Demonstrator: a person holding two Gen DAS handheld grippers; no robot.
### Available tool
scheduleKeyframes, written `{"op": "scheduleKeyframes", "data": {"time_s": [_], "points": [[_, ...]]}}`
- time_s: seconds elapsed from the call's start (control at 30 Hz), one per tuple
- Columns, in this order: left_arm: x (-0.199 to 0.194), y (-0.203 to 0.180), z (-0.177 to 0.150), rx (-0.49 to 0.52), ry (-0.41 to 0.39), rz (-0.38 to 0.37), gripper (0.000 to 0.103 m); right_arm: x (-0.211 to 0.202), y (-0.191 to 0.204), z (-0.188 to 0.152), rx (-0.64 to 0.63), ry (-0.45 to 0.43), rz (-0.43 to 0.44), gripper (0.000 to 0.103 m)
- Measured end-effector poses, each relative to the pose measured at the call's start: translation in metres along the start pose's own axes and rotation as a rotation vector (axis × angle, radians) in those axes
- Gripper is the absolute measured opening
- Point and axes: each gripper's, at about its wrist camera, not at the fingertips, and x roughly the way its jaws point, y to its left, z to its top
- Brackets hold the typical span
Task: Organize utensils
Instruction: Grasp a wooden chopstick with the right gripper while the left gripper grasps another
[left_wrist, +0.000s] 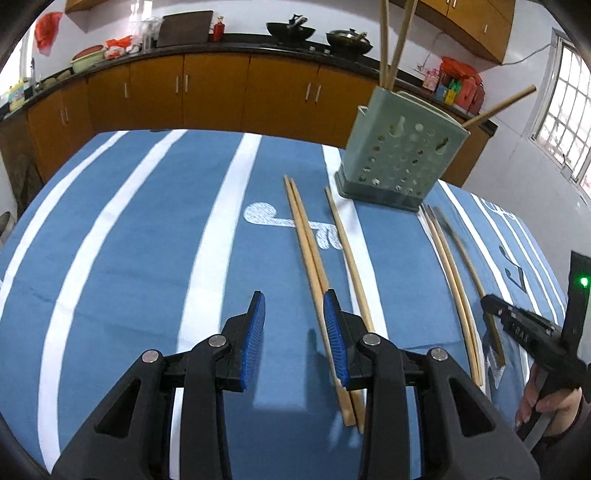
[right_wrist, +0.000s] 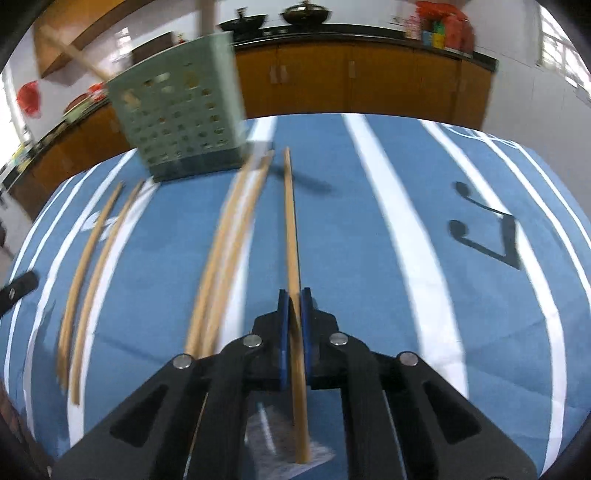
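Several bamboo chopsticks lie on a blue striped cloth (left_wrist: 129, 258). My left gripper (left_wrist: 294, 295) hovers open low over the cloth. A pair of chopsticks (left_wrist: 308, 251) runs along the inside of its right pad, and neither pad presses on them. A single chopstick (left_wrist: 347, 251) lies just right of that pair. My right gripper (right_wrist: 294, 295) is shut on one chopstick (right_wrist: 290, 221), which points toward the green perforated holder (right_wrist: 184, 122). The holder (left_wrist: 399, 155) stands upright at the far side with three chopsticks leaning in it. In the left wrist view the right gripper (left_wrist: 489, 302) appears at the right edge.
Two more chopsticks (right_wrist: 229, 251) lie left of the held one, and another pair (right_wrist: 92, 258) further left. A hand (left_wrist: 546, 402) holds the right gripper's handle. Wooden cabinets and a dark counter (left_wrist: 221, 40) with woks stand beyond the table.
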Motion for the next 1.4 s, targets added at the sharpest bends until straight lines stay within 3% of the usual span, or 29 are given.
{"op": "scheduleKeyframes", "data": {"time_s": [0.13, 0.43, 0.8, 0.87, 1.1, 1.4], "points": [[0.008, -0.008, -0.004, 0.019, 0.031, -0.026, 0.028, 0.000, -0.020, 0.004, 0.073, 0.004, -0.004, 0.008], [0.027, -0.019, -0.012, 0.072, 0.102, 0.013, 0.018, 0.000, -0.015, 0.003, 0.035, -0.003, -0.010, 0.008], [0.032, -0.032, -0.010, 0.109, 0.103, 0.032, 0.018, 0.000, -0.004, 0.000, -0.018, -0.005, -0.003, 0.008], [0.032, -0.032, -0.010, 0.108, 0.101, 0.045, 0.014, 0.000, -0.002, -0.001, -0.027, -0.003, 0.000, 0.008], [0.043, -0.014, -0.007, 0.085, 0.103, 0.084, 0.008, -0.001, 0.000, -0.002, -0.044, -0.008, -0.001, 0.009], [0.062, 0.022, 0.018, 0.033, 0.082, 0.145, 0.008, 0.010, -0.001, 0.012, -0.051, -0.011, -0.006, 0.008]]}}
